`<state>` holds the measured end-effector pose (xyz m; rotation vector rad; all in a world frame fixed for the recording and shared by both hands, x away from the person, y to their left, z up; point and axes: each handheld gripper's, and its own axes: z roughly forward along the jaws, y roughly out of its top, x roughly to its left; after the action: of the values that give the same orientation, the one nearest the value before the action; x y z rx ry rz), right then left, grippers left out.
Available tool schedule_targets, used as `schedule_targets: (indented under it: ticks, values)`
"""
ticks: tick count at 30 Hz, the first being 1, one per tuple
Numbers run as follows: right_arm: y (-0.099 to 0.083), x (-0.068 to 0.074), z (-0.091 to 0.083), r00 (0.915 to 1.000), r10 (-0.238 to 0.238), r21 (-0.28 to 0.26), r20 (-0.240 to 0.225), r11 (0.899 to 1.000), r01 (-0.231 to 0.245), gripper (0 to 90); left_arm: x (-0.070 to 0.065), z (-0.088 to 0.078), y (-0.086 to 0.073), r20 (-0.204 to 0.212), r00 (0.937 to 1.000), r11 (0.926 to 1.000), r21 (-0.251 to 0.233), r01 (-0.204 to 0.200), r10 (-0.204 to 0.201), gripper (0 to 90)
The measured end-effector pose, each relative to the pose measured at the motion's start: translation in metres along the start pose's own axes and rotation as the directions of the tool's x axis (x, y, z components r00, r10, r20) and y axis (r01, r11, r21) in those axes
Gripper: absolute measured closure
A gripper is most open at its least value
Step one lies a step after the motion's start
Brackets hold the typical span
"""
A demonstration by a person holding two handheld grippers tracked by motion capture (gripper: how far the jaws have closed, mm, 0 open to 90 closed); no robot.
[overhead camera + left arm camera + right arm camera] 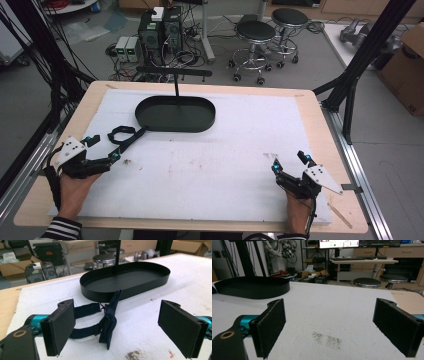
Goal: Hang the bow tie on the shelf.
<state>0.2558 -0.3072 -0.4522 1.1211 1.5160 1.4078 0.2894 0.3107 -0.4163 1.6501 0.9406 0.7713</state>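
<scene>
At the left of the bench (40, 200), the left gripper (102, 148) rests low on the white mat (225, 160), its 2 jaws spread wide apart and holding nothing. Just ahead of it lies the dark navy bow tie (125, 137). In the high view its long axis runs diagonally, from the looped strap near the gripper up and right toward the tray. In the left gripper view the bow tie (107, 320) sits between the 2 open jaws but beyond them, not touched by either pad; the bow part stands on edge and tilted, its upper tip leaning against the outer wall of the tray, its lower tip pointing toward the camera, with the strap looping off to the left.

The black oval tray (175, 114) sits at the middle rear of the mat, its long axis across the bench, with a thin black post rising from it.

At the right, the right gripper (290, 160) rests near the front edge, well apart from the bow tie, jaws also wide apart and empty over a smudged patch of mat.
</scene>
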Motion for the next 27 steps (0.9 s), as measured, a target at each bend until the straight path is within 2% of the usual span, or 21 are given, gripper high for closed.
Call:
schedule_targets:
  ticks: [3,5,12,15,16,21,24,27]
  values:
    - [0.000,0.000,0.000,1.0000,0.000,-0.001,0.000,1.000,0.000,10.2,0.001,0.004,0.008,0.016,0.9998,0.9995,0.029,-0.012,0.011,14.9]
    - [0.000,0.000,0.000,1.0000,0.001,-0.001,0.000,1.000,-0.001,10.2,0.001,0.006,0.010,0.017,0.9998,0.9995,0.032,-0.009,0.009,14.9]
    - [0.000,0.000,0.000,1.0000,0.005,0.001,0.001,1.000,-0.005,10.2,0.002,0.015,0.020,0.025,0.9995,0.9955,0.092,-0.024,0.022,15.1]
    - [0.000,0.000,0.000,1.0000,0.006,0.002,0.001,1.000,-0.006,10.2,0.004,0.019,0.024,0.035,0.9992,0.9887,0.148,-0.026,0.021,15.3]
    - [0.000,0.000,0.000,1.0000,0.007,0.002,0.001,1.000,-0.007,10.2,0.004,0.019,0.024,0.035,0.9992,0.9887,0.148,-0.026,0.021,15.4]
    - [0.000,0.000,0.000,1.0000,0.008,0.004,0.001,1.000,-0.008,10.2,0.006,0.025,0.033,0.048,0.9977,0.9783,0.200,-0.056,0.047,15.5]
    - [0.000,0.000,0.000,1.0000,0.006,0.003,0.001,1.000,-0.006,10.2,0.006,0.031,0.036,0.056,0.9961,0.9680,0.238,-0.080,0.068,15.6]
    - [0.000,0.000,0.000,1.0000,0.006,0.002,0.001,1.000,-0.006,10.2,0.006,0.036,0.036,0.066,0.9956,0.9604,0.266,-0.082,0.067,15.6]
